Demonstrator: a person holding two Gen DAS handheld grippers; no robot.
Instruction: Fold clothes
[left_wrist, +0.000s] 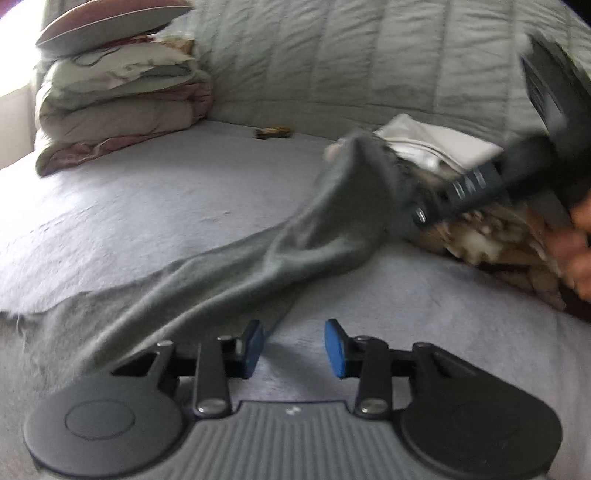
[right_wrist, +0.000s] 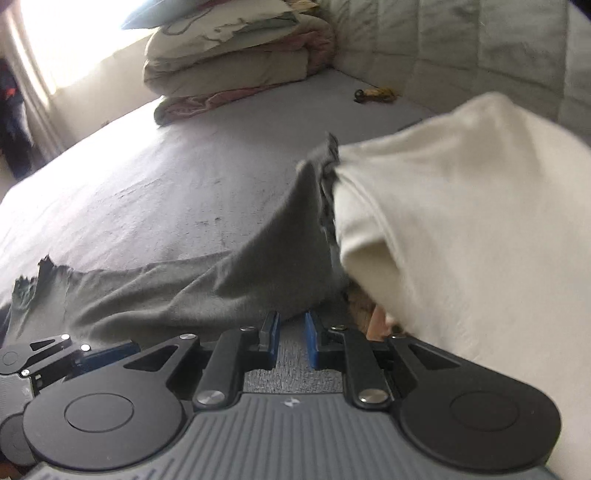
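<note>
A dark grey garment (left_wrist: 280, 236) lies stretched across the pale bed sheet (left_wrist: 147, 199). Its far end rises onto a pile of clothes with a cream garment (left_wrist: 436, 147) on top. My left gripper (left_wrist: 294, 347) is open and empty, just in front of the grey cloth's near edge. My right gripper (left_wrist: 421, 214) shows in the left view, reaching into the pile by the grey cloth. In the right wrist view the right gripper (right_wrist: 291, 339) has a narrow gap, with the grey garment (right_wrist: 221, 273) at its tips and the cream garment (right_wrist: 461, 206) bulging to the right. Whether it grips cloth is unclear.
A stack of folded quilts and pillows (left_wrist: 122, 92) sits at the far left of the bed. A padded grey headboard (left_wrist: 369, 55) runs along the back. A small yellow-brown object (left_wrist: 273, 132) lies near it. A brown patterned cloth (left_wrist: 491, 236) lies under the pile.
</note>
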